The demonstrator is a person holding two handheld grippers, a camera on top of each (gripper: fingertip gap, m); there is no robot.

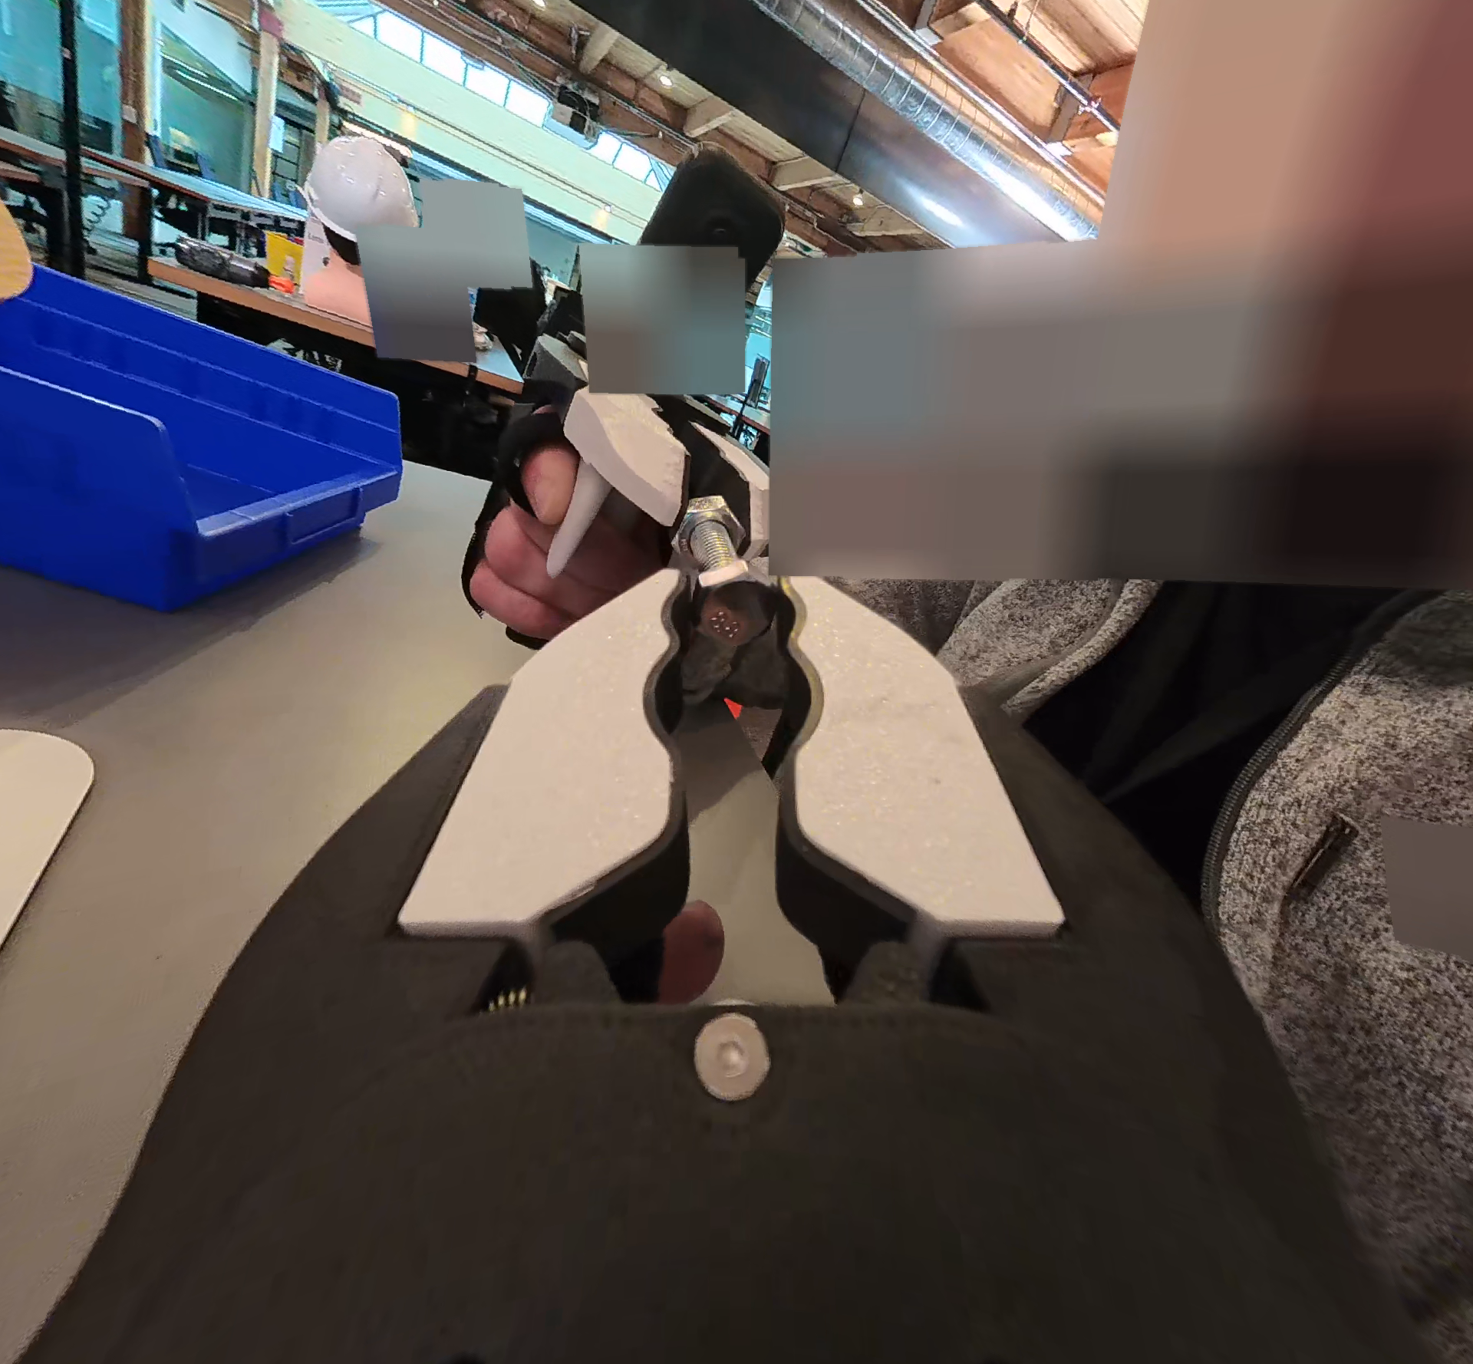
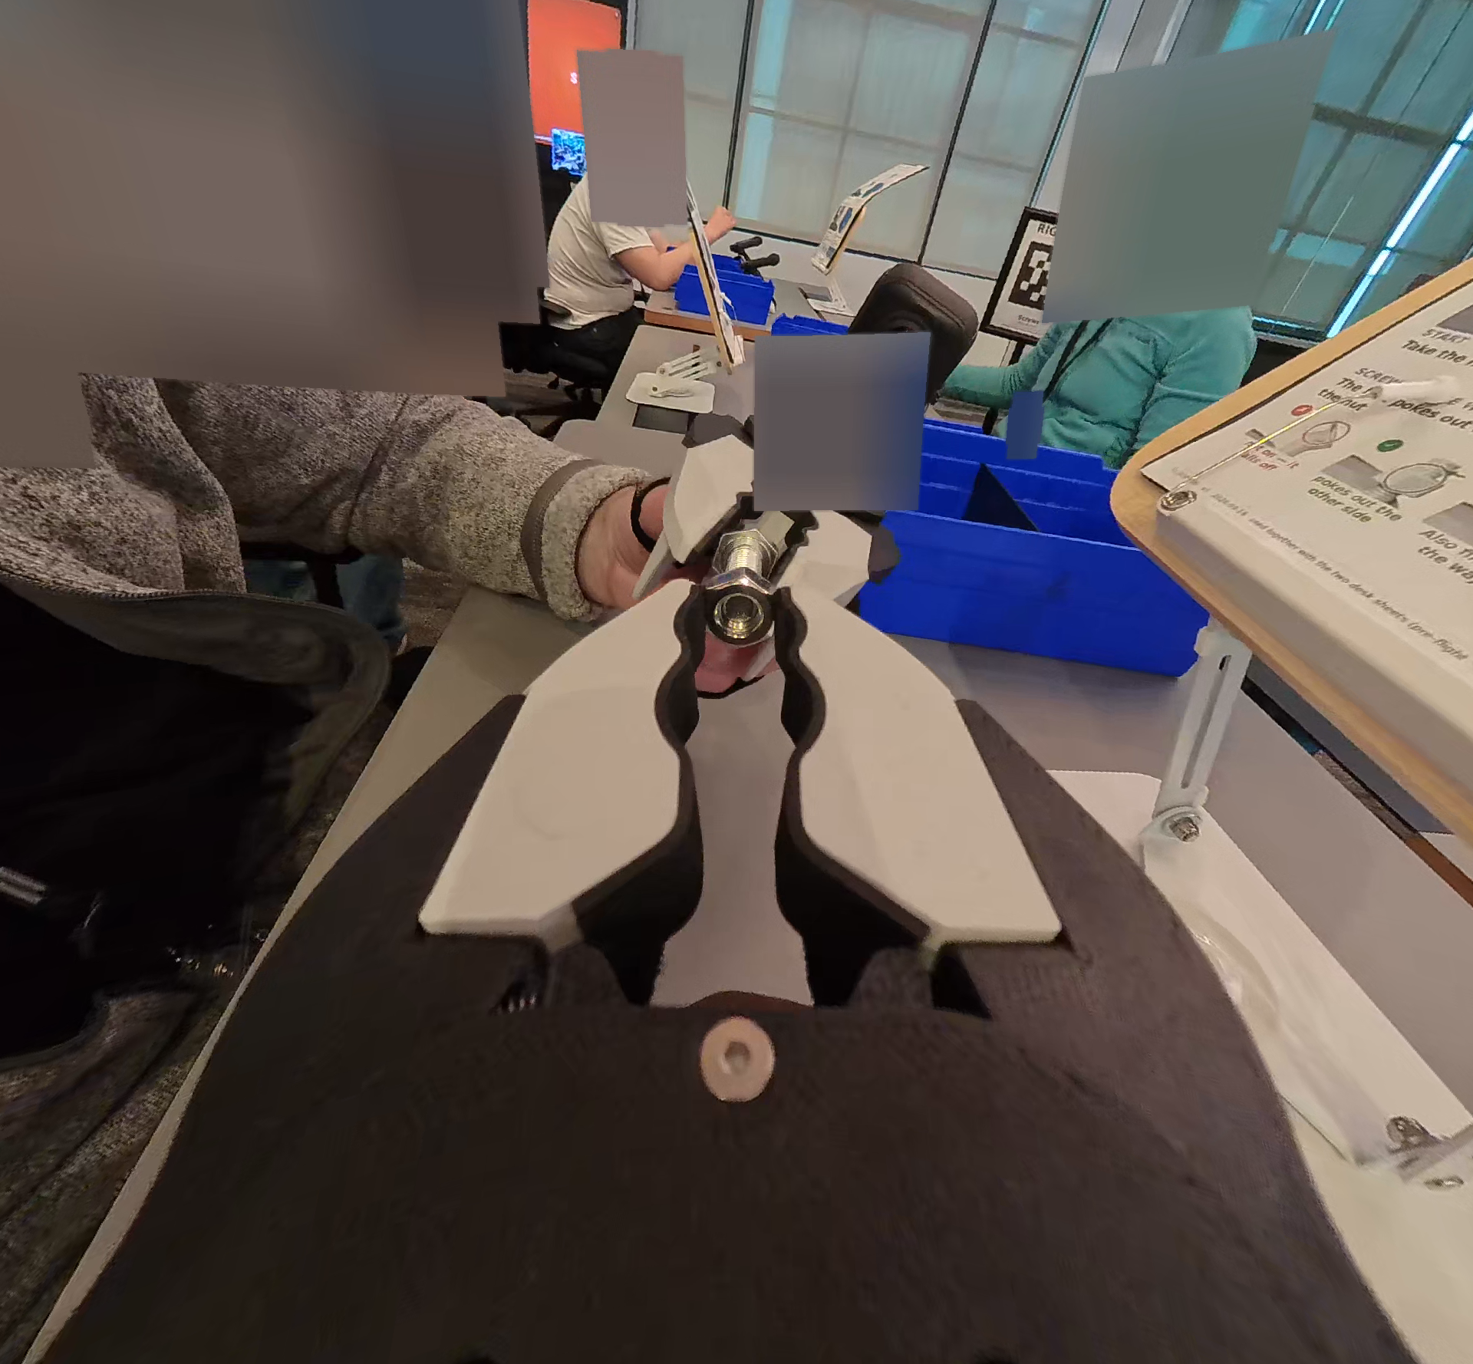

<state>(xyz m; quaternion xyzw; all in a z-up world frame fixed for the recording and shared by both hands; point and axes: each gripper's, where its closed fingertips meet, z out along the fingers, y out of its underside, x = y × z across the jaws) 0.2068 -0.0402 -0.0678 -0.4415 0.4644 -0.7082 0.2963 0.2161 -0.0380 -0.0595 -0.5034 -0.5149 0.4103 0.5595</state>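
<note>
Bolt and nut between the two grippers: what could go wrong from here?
The left gripper holds the bolt head only at its fingertips; it could twist out.
The nut in the right gripper shows an empty hole, so few threads seem engaged; tilt may cross-thread it.
Both hang near the table edge; a dropped part may fall off.

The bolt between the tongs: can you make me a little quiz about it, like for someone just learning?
1. Pick one: what colour is the bin on the table? A red, B blue, C green.
2. True or false: the bolt lies flat on the table.
3. Fill in: the right tongs grip the ___ threaded on the bolt.

Key
1. B.
2. False: it is held in the air, with the left tongs on its head.
3. nut.
</note>
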